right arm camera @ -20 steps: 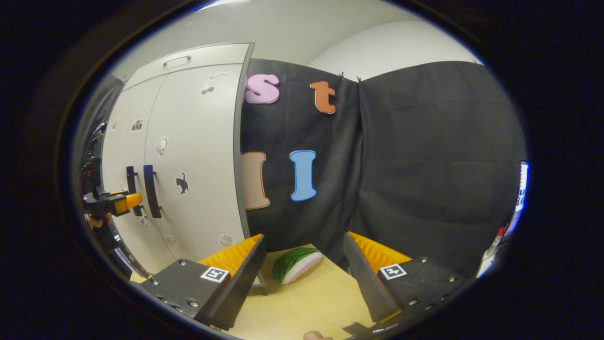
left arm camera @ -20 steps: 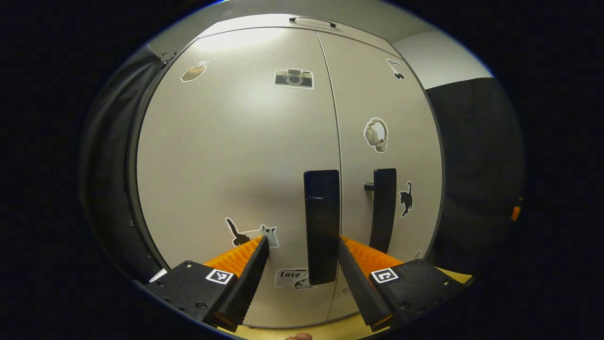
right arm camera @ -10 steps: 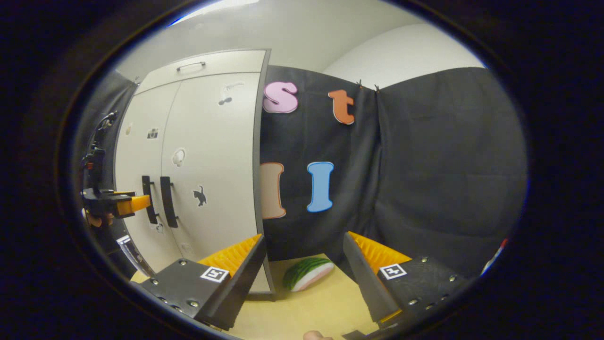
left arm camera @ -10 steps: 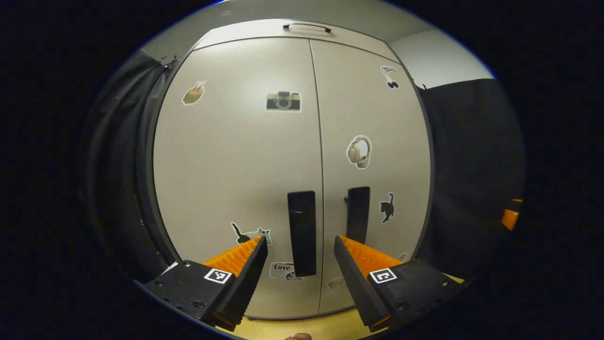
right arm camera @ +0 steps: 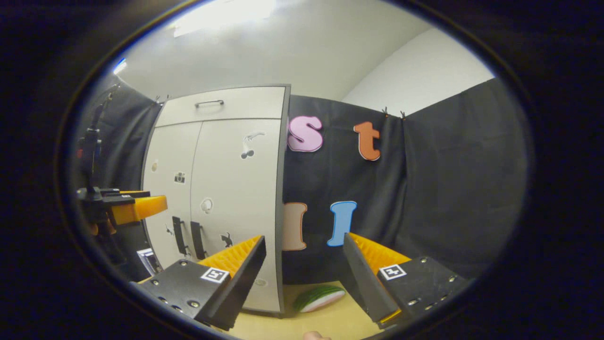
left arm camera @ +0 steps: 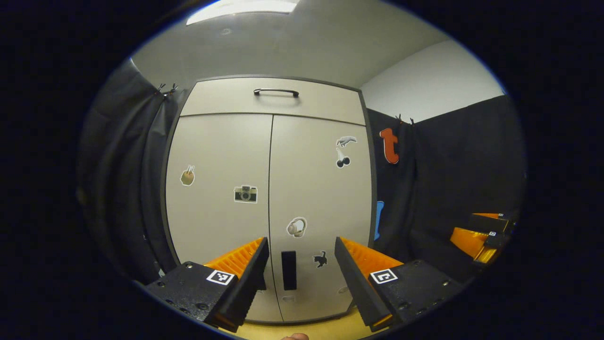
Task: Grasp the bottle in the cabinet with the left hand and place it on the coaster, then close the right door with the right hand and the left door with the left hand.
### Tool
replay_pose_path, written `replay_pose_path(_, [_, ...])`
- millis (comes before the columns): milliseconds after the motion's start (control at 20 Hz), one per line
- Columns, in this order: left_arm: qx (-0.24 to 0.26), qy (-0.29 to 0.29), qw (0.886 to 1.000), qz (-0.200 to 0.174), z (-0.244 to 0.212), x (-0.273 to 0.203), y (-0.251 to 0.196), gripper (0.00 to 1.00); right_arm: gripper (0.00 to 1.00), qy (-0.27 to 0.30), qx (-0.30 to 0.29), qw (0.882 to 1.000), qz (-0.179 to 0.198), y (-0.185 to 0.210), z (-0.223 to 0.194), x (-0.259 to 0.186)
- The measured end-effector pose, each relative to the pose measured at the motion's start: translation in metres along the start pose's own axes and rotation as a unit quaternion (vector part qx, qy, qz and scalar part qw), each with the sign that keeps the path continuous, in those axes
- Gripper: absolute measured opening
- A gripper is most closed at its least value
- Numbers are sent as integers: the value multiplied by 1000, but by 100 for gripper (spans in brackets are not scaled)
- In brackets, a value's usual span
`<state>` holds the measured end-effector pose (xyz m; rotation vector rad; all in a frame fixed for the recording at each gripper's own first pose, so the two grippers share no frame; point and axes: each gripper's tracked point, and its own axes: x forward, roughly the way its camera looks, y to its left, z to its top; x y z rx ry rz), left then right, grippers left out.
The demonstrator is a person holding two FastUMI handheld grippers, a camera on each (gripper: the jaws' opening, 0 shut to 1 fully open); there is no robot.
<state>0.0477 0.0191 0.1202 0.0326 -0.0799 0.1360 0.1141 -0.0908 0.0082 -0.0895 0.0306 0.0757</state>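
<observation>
Both doors of the cabinet are seen shut ahead of the left gripper, held wide, empty. The right gripper is likewise spread, gripping nothing.

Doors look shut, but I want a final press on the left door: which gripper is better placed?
Left. The left gripper is open and faces the cabinet squarely, the left door just ahead. The right gripper points past the cabinet's side toward the cloth wall and watermelon slice.

matt smooth cabinet; light wood tabletop.
</observation>
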Motion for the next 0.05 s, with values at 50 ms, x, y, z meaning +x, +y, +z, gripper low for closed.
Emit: replay_pose_path(50, [-2,-5,1000,-1,3,-3,-10,89,100,1,0,1000,4,-5,-1,0])
